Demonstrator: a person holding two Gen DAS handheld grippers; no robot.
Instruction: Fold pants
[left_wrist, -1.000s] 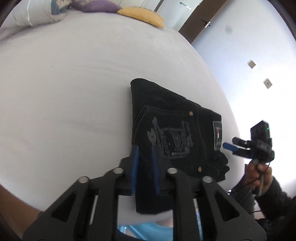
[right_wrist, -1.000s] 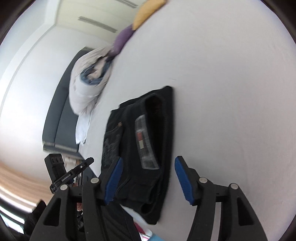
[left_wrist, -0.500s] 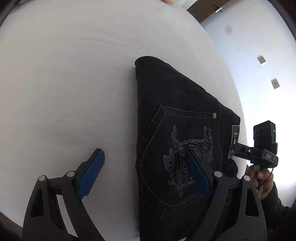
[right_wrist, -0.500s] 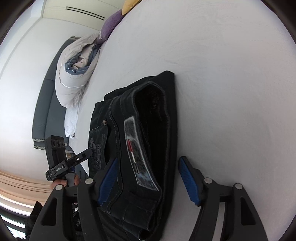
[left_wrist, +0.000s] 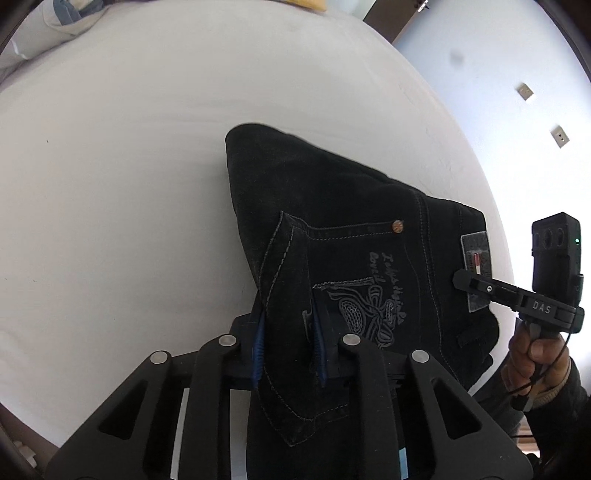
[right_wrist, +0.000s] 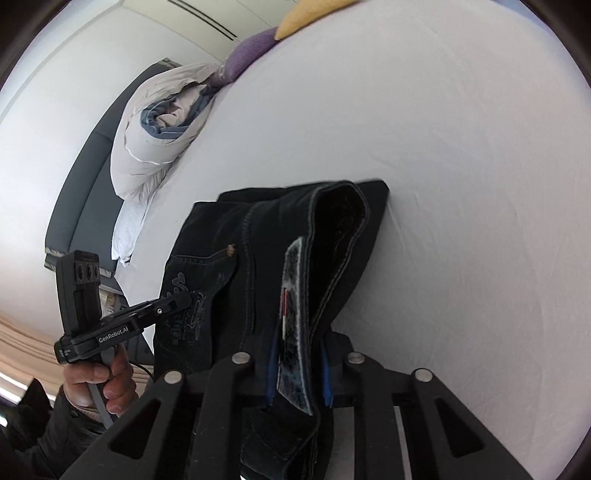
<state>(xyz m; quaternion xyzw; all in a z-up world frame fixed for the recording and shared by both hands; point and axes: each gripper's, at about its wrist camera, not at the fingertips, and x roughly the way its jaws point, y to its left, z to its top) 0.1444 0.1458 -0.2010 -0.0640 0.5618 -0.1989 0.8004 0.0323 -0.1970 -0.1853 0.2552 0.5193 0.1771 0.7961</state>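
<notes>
The black jeans (left_wrist: 332, 229) lie folded into a compact stack on the white bed, back pocket with grey embroidery on top. My left gripper (left_wrist: 288, 343) is shut on the near pocket-side edge of the pants. My right gripper (right_wrist: 299, 362) is shut on the waistband end with the grey label patch (right_wrist: 295, 325). The pants also show in the right wrist view (right_wrist: 258, 258), their near edge lifted off the sheet. Each gripper shows in the other's view: the right one (left_wrist: 517, 299) at the waistband, the left one (right_wrist: 147, 314) at the pocket side.
The white bed sheet (left_wrist: 147, 147) spreads around the pants. A rolled grey-white duvet (right_wrist: 159, 136), a purple pillow (right_wrist: 251, 51) and a yellow pillow (right_wrist: 310, 14) lie at the head end. A dark headboard (right_wrist: 81, 177) stands behind them. A wall with sockets (left_wrist: 524, 92) is at the right.
Both grippers were open around the pants' edges half a second ago. Both have now shut on the fabric and the near edge has risen slightly.
</notes>
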